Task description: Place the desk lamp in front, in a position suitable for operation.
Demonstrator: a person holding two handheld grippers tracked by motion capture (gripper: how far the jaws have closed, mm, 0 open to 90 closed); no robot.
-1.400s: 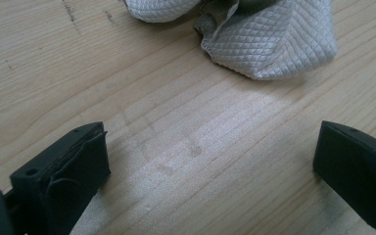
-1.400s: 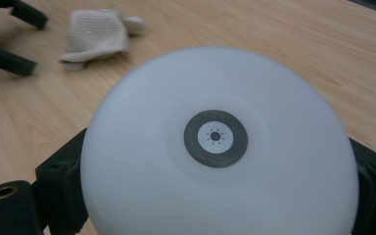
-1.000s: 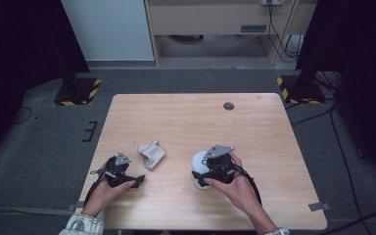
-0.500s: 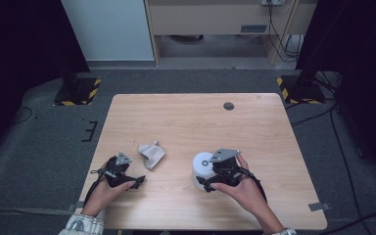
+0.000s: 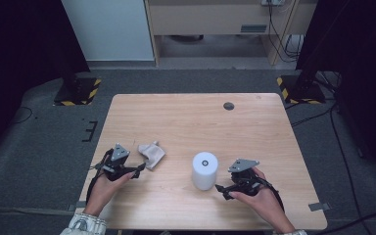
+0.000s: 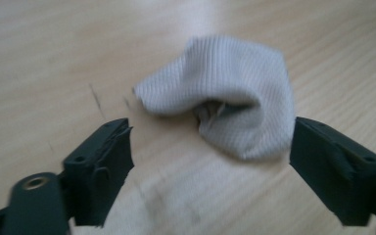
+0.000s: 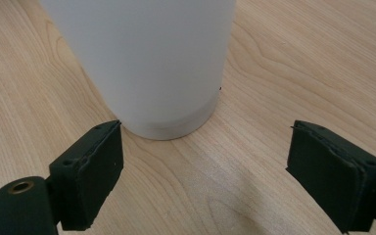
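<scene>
Landmark: the white cylinder (image 5: 205, 170) is standing upright near the front of the wooden table (image 5: 186, 117); all places below are given from it.
Cylinder axis: its long axis is going straight up, and the round top with a small dark centre is facing the high camera.
Right gripper (image 5: 222, 191): it is lying just to the right of the cylinder, pointing toward its base; the jaws are spread, have just been closing a little, and nothing is standing between them. In the right gripper view the cylinder (image 7: 142, 63) is ahead of the jaws and more to their left side, apart from both pads.
Cloth (image 5: 151, 152): a small crumpled grey cloth is lying to the left of the cylinder, near it but not touching.
Left gripper (image 5: 140, 169): it is to the left of the cylinder, just beside the cloth; the jaws are apart, have just been closing, and the cloth (image 6: 235, 93) is lying just ahead of them, not pinched.
Nearer hand: the right one for the cylinder, the left one for the cloth.
Judgement: each gripper is probably needing a short move forward before closing.
</scene>
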